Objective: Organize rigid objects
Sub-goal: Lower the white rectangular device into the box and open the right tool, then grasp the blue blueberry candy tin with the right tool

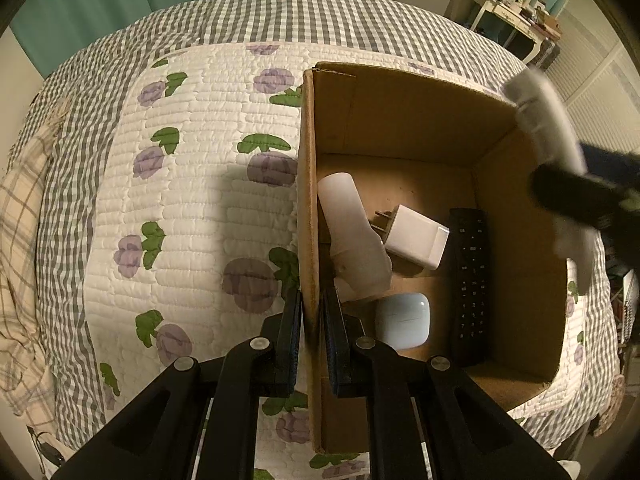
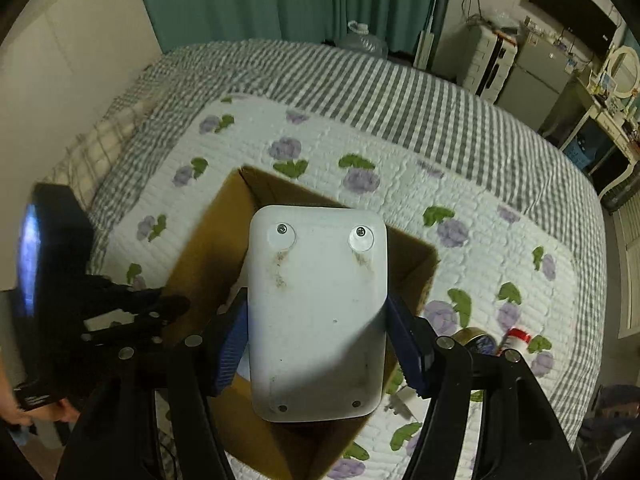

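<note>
Left gripper (image 1: 311, 332) fingers clamped on cardboard box (image 1: 404, 120) left wall, frame centre. Right gripper (image 2: 316, 340) fingers gripping white plastic device (image 2: 316, 312) above box. Inside: bottle (image 1: 348, 232), charger (image 1: 416, 236), remote (image 1: 470, 280), earbud case (image 1: 402, 320). On bed (image 1: 192, 200).

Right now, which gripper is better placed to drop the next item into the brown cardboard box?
Right. The right gripper is shut on the flat white plastic device, held above the open brown cardboard box. The left gripper is busy: its jaws pinch the box's side wall.
</note>
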`<action>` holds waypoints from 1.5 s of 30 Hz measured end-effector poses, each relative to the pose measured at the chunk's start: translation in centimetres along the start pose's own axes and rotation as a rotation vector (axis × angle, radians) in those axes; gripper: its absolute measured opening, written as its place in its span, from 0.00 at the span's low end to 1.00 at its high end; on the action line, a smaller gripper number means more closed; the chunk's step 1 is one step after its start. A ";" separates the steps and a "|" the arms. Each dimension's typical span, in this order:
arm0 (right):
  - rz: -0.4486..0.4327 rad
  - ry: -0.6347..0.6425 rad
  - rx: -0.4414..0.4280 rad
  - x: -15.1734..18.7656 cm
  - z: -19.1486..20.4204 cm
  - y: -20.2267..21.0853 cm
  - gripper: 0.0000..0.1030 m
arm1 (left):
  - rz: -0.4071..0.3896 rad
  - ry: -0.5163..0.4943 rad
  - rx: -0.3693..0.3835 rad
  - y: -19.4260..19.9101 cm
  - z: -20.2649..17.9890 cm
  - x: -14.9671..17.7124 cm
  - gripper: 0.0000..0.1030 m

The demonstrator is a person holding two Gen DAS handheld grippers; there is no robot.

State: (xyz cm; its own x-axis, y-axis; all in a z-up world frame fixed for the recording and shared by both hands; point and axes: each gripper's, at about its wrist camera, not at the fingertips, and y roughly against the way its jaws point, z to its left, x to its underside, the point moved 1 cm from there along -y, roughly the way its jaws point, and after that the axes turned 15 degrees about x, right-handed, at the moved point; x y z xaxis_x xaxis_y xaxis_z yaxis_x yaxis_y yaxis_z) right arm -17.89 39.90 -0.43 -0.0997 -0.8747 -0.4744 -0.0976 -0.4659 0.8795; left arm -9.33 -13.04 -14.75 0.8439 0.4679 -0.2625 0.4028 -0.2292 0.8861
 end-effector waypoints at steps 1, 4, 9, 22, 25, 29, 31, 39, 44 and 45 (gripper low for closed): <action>0.009 0.007 0.003 0.1 0.3 -0.6 0.63 | 0.000 0.002 0.004 0.0 0.0 0.0 0.10; 0.027 0.023 0.016 0.7 0.9 -2.3 0.63 | -0.002 0.002 0.007 0.2 0.0 -0.1 0.10; 0.052 0.052 0.040 1.6 1.7 -4.3 0.63 | -0.001 0.005 0.009 0.2 0.0 -0.1 0.10; -0.014 -0.020 0.010 2.2 -2.2 -0.6 0.84 | -0.001 0.009 0.008 0.2 -0.1 0.0 0.10; -0.056 -0.107 0.017 2.1 -6.1 1.6 0.88 | -0.005 0.009 0.002 0.4 -0.2 0.0 0.10; -0.063 -0.200 0.061 3.0 -11.1 2.4 0.89 | -0.006 0.008 -0.001 0.6 -0.1 -0.1 0.10; -0.049 -0.242 0.075 3.9 -13.3 1.9 0.89 | -0.005 0.011 -0.002 0.6 0.0 -0.1 0.10; 0.096 -0.317 0.140 8.5 -17.7 -4.6 0.89 | 0.011 0.004 -0.013 0.2 -0.2 0.0 0.10; 0.143 -0.259 0.166 9.5 -16.7 -8.1 0.89 | 0.016 -0.003 -0.029 0.0 -0.3 0.0 0.10; 0.140 -0.248 0.176 9.6 -16.5 -8.5 0.89 | 0.015 0.001 -0.028 0.0 -0.3 0.0 0.10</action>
State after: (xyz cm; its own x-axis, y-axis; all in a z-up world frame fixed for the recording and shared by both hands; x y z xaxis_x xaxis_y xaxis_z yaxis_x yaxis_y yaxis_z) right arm -1.67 33.26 -11.86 -0.3600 -0.8594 -0.3630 -0.2328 -0.2941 0.9270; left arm -9.44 -12.82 -14.65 0.8494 0.4657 -0.2481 0.3797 -0.2128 0.9003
